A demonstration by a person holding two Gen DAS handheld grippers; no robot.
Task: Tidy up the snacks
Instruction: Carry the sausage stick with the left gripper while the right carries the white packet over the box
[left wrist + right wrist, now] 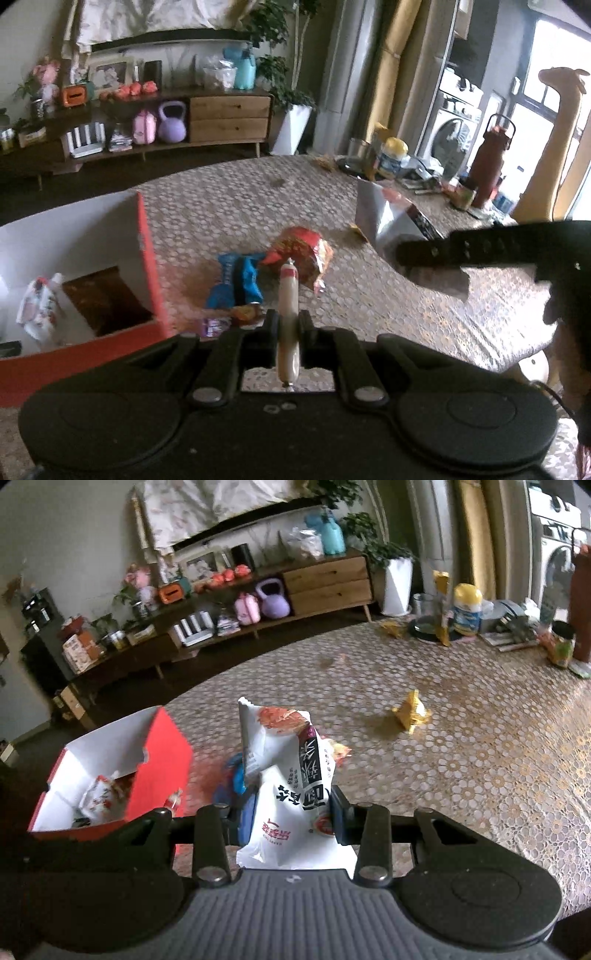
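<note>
Currently both grippers are loaded. Left gripper (pixel 289 328) is clamped on a sausage stick (pixel 288 306), held near its lower half, upright, most of its length standing free above the fingers. Right gripper (pixel 291 805) is closed on a white snack bag (pixel 284 775), pinched at the waist, top flopping over.

Box (pixel 147 258), red outside and white inside, sits on the table (pixel 480 775) to the left of both grippers; one white packet (pixel 38 310) already lies in it. Loose on the cloth: blue packet (pixel 234 284), red packet (pixel 301 254), small yellow packet (pixel 410 716) further off.

Risks, as I judge them:
- Sausage stick is round and slick-looking; a narrow pinch low down could let it pivot or slide out on a tilt toward the box.
- Bag is soft; the grip may hold only film, and contents could shift and drag it loose.
- Both grippers heading for the same box could collide at the near wall.

View differences:
- Left view shows the right gripper side-on with the bag hanging past it, and the brown gap in the box floor.
- Right view alone shows the yellow packet clearly and the bag's printed face; the sausage stick is not seen there.
</note>
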